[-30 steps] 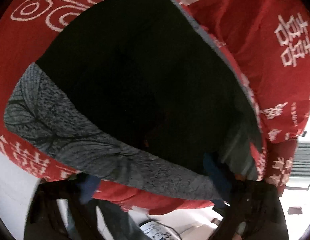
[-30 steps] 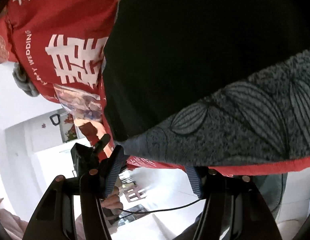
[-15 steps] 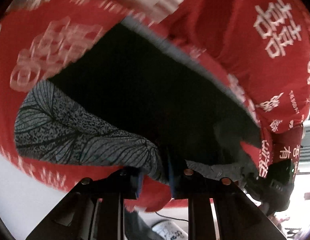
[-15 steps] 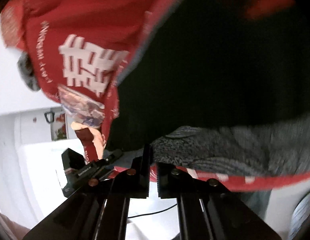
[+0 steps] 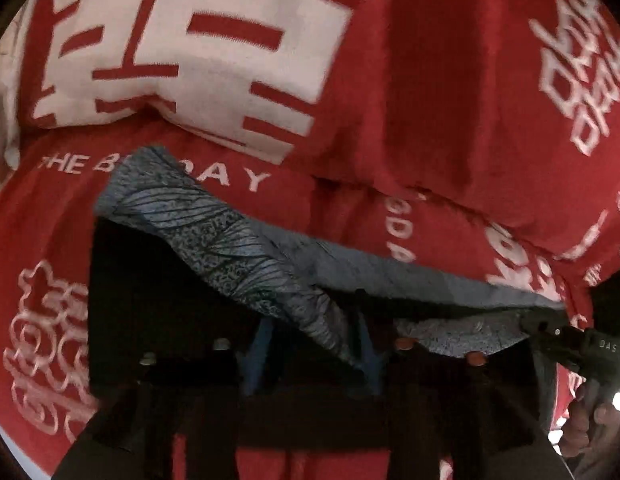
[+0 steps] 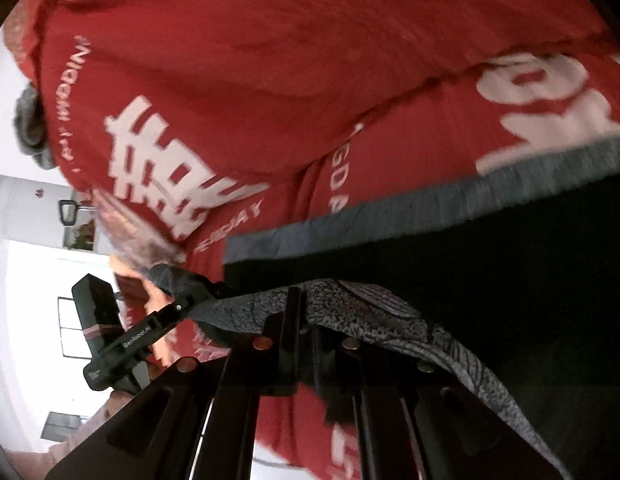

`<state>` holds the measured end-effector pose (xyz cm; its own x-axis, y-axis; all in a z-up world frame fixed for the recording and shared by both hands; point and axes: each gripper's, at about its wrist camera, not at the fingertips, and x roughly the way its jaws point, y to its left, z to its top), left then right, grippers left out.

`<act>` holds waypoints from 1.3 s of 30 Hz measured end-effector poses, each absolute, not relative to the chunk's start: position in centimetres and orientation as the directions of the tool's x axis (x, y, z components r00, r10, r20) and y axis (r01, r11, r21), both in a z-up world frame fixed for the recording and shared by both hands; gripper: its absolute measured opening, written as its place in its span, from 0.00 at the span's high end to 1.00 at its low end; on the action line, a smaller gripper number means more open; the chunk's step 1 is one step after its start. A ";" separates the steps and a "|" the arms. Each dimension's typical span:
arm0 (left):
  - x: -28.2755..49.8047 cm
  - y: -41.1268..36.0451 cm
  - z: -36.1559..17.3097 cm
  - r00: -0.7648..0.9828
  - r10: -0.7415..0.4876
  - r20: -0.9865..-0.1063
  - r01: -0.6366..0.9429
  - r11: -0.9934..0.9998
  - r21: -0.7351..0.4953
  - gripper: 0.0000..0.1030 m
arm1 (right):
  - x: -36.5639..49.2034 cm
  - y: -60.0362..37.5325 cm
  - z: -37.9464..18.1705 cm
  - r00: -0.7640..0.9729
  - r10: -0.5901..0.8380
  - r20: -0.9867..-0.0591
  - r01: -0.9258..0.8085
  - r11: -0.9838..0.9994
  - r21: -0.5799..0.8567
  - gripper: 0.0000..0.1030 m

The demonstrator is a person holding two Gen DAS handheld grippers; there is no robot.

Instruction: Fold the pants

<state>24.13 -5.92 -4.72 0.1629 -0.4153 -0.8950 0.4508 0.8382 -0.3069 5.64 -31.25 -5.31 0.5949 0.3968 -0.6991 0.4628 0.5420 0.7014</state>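
Black pants (image 5: 158, 304), gray leaf-print hem (image 5: 230, 248) folded over.

The pants (image 5: 238, 248) are soft matt cloth: a grey leaf-printed face with a fine speckled texture and a plain black side. The bedcover (image 5: 430, 80) behind is matt red fabric with white printed characters. The right gripper (image 6: 306, 320) looks like matt black plastic with coppery metal screws.
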 end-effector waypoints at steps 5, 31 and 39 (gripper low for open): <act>26.4 -4.7 -6.9 0.202 -0.291 -0.935 0.401 0.896 -0.192 0.25 | 7.6 -32.4 -11.0 0.528 0.346 -0.776 0.617 0.471 0.630 0.89; 13.3 -11.2 -4.2 -0.059 -0.292 -0.954 0.810 0.545 -0.217 0.23 | -11.5 -31.8 -1.5 0.526 0.047 -0.849 0.777 0.380 0.502 0.47; 1.6 -21.0 -4.0 -0.284 -0.313 -0.906 0.828 0.396 -0.396 0.23 | -30.5 -30.8 -5.7 0.385 0.064 -0.921 0.908 0.156 0.390 0.46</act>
<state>1.56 -21.03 -4.02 -0.2842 -0.3128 -0.9063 0.8282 0.3961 -0.3965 -30.55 -30.80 -5.69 0.3849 0.0638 -0.9208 0.9075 0.1556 0.3901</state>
